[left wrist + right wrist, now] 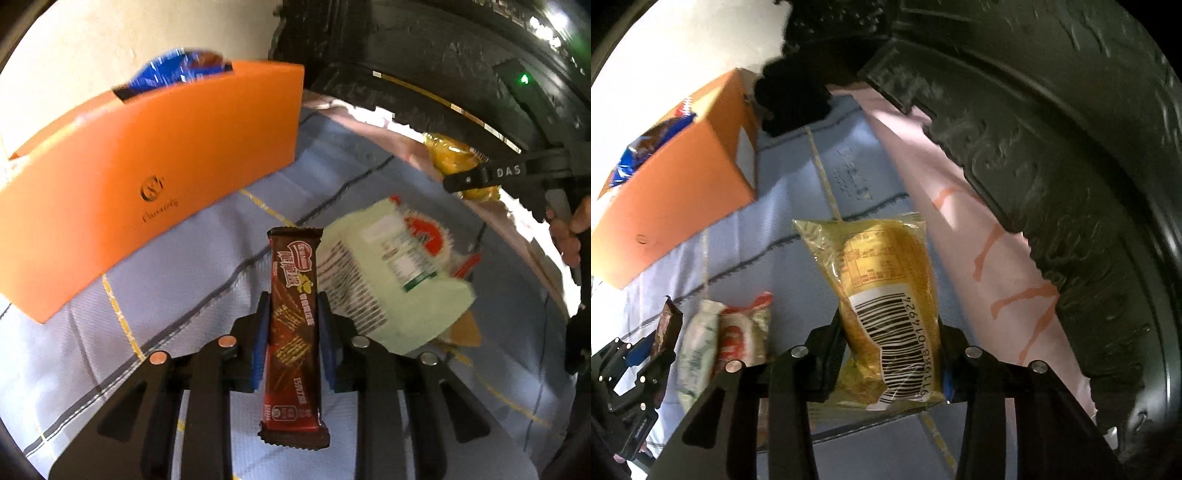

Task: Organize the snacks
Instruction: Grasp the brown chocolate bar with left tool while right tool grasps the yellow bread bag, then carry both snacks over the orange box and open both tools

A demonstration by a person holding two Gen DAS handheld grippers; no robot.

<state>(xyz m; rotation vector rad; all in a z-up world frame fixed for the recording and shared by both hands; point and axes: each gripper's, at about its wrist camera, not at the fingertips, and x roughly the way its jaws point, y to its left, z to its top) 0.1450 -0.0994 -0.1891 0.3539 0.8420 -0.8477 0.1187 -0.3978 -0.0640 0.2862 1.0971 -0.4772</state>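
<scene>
Brown wafer bar (291, 332) in left tongs (293, 332), wrapper glossy, crimped ends.

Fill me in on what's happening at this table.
A person is sorting snacks with a hand-held gripper in each hand. The left hand-held gripper is shut on a brown chocolate wafer bar; the right hand-held gripper is shut on a yellow snack packet. An orange box stands on the blue checked cloth with a blue packet already in it. A pale green packet lies on the cloth.
</scene>
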